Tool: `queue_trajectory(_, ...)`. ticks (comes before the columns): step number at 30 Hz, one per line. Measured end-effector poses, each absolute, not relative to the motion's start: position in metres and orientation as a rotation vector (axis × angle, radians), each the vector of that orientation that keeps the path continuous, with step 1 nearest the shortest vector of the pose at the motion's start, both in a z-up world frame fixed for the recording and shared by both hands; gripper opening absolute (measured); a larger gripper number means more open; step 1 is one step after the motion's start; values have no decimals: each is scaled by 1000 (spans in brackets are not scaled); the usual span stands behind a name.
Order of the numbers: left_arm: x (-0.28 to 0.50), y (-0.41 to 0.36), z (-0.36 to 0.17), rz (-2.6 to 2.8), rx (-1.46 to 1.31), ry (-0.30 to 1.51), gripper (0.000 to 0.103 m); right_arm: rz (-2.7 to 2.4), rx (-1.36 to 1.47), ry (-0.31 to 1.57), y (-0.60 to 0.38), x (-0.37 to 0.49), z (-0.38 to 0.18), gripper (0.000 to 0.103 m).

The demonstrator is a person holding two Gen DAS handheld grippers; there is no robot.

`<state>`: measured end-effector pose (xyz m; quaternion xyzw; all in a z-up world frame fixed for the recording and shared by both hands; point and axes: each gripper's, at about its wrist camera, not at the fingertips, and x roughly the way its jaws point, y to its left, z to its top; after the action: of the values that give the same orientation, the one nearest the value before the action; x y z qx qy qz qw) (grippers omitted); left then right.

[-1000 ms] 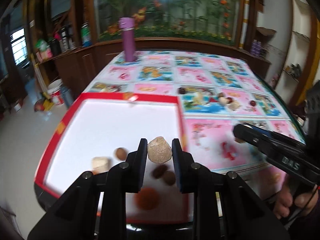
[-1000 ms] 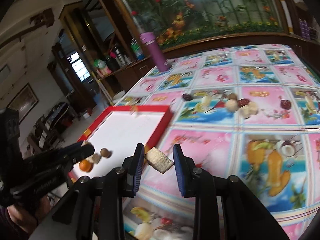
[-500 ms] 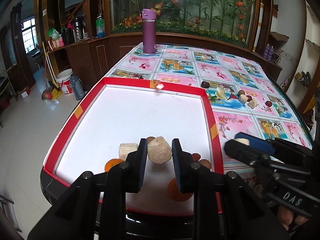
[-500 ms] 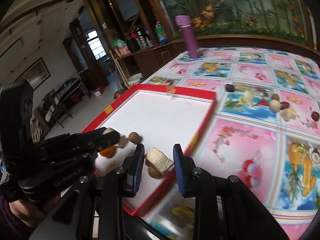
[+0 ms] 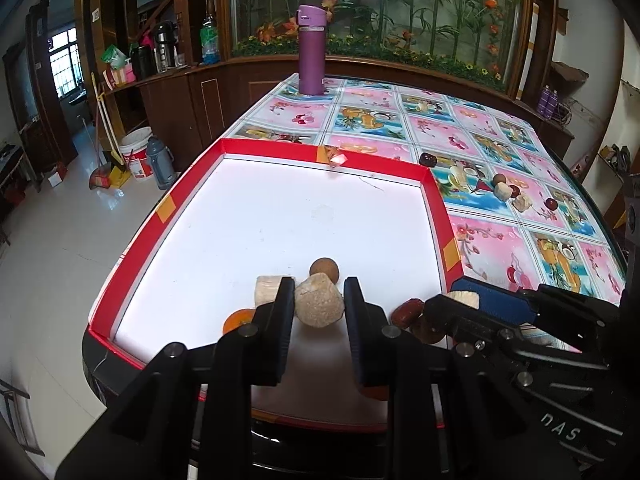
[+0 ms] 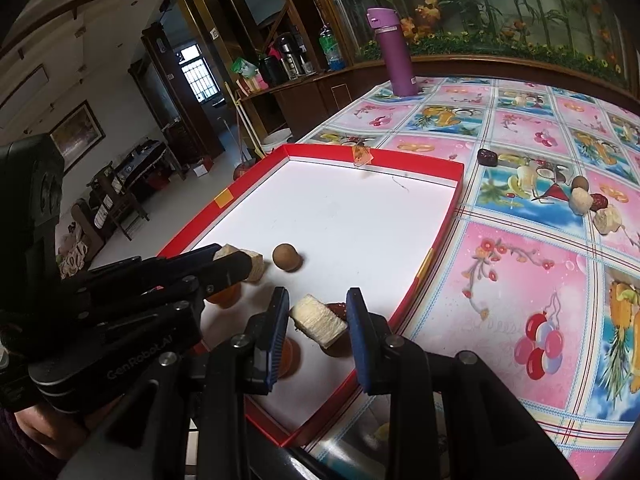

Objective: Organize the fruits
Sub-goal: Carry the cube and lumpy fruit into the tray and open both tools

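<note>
A red-rimmed white tray (image 5: 324, 150) (image 6: 412, 160) lies on the table's left part. My left gripper (image 5: 319, 306) is shut on a tan round fruit piece (image 5: 319, 306) over the tray's near end. My right gripper (image 6: 318, 316) is shut on a pale ridged fruit chunk (image 6: 318, 316) over the tray's near right corner. In the tray lie a brown round fruit (image 5: 324, 270) (image 6: 286, 257), a beige chunk (image 5: 267, 290) (image 6: 256, 266), an orange fruit (image 5: 237, 320) and dark red dates (image 5: 406, 310). More fruits (image 5: 506, 192) (image 6: 588, 200) lie in a cluster on the tablecloth.
A purple flask (image 5: 311, 62) (image 6: 394, 52) stands at the table's far edge. A dark date (image 5: 427, 159) (image 6: 487, 157) lies alone beyond the tray's far right corner. The floor drops away left of the table, with a bucket (image 5: 136, 156) there.
Both grippers have moved left from the tablecloth to over the tray's near end, each still holding its fruit piece.
</note>
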<state>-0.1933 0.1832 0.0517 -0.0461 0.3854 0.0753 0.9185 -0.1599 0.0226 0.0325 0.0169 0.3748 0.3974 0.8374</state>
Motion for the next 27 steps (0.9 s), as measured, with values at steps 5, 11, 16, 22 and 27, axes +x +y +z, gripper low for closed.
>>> queue_trajectory(5,-191,179,50,156,-85,803,27,834,36,797,24,-158,31,28)
queue_trajectory(11,-190,181,49,182,-80,811,27,832,29,806,28,-155,28,29)
queue_trajectory(16,-189,184,47,202,-80,823,27,852,3,798,35,-159,26,29)
queue_trajectory(22,-189,191,43,238,-92,840,27,881,11,809,38,-159,24,30)
queue_trajectory(27,-188,195,44,265,-98,847,34,895,31,786,33,-159,28,30)
